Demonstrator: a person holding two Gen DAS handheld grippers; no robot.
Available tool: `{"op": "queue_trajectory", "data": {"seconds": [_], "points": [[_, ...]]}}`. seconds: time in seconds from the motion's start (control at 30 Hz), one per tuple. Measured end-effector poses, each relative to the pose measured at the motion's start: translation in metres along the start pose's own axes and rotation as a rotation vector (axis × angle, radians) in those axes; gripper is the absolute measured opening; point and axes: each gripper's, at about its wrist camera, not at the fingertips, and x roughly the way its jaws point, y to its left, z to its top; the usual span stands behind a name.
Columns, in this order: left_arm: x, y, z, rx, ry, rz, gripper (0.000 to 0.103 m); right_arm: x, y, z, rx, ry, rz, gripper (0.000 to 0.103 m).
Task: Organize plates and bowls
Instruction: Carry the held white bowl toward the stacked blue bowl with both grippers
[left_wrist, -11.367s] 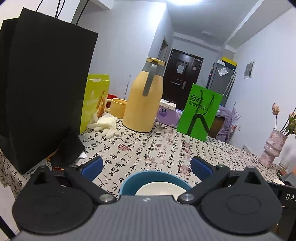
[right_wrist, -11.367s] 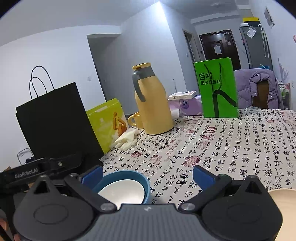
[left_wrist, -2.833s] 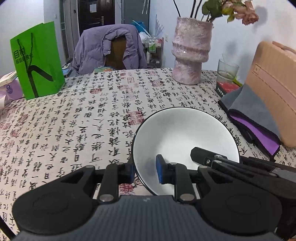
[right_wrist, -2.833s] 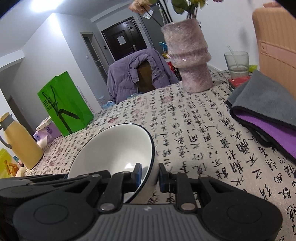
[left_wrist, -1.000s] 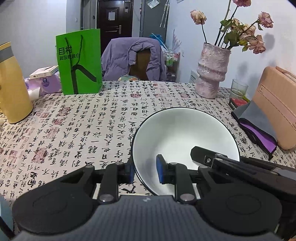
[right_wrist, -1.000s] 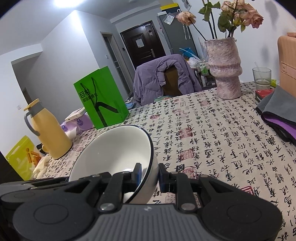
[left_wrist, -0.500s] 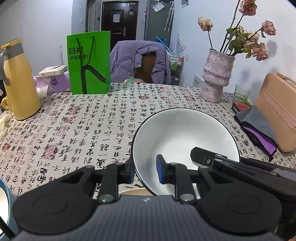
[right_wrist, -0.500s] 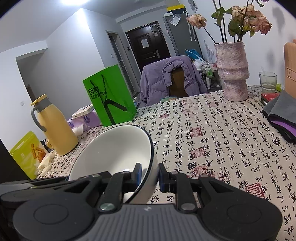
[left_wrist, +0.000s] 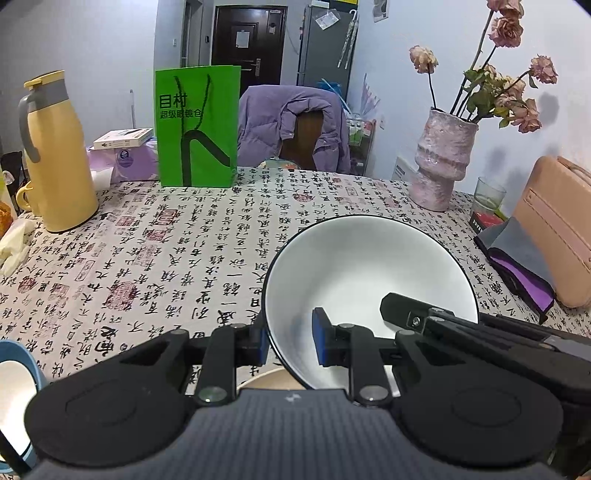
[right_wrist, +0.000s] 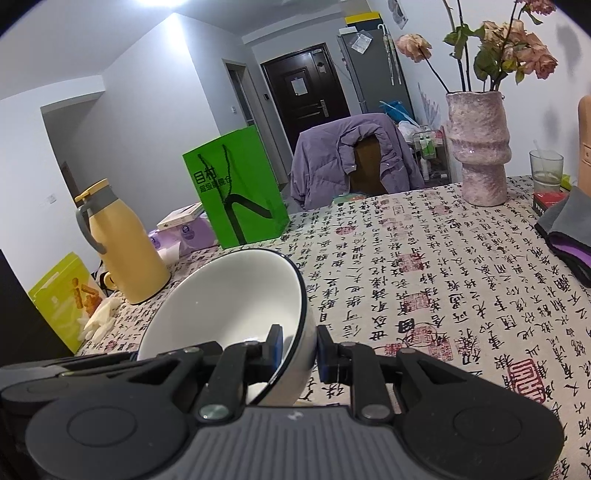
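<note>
the large white ceramic bowl with a thin dark rim (left_wrist: 369, 273) is held in the air above the patterned cloth-covered surface (left_wrist: 184, 258), tilted. the left gripper (left_wrist: 288, 341) has its jaws narrow, clamped on the bowl's near left wall; the right gripper (right_wrist: 299, 349) pinches the opposite wall the same way. this looks like the carrying step. a beige plate (left_wrist: 271, 380) shows just under the bowl, and a blue bowl with a white inside (left_wrist: 16, 391) sits at the left edge. next, probably level the bowl, lower it onto its stacking place, then part both jaws together.
</note>
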Motion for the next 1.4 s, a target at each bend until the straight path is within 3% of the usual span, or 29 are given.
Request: {"op": "queue_trajectory", "data": {"seconds": [1.4], "points": [[-0.051,0.078,-0.018,-0.082,-0.053,0.042,0.022,-0.007,0.088,-0.022,-0.076,-0.005,0.06,0.02]]}}
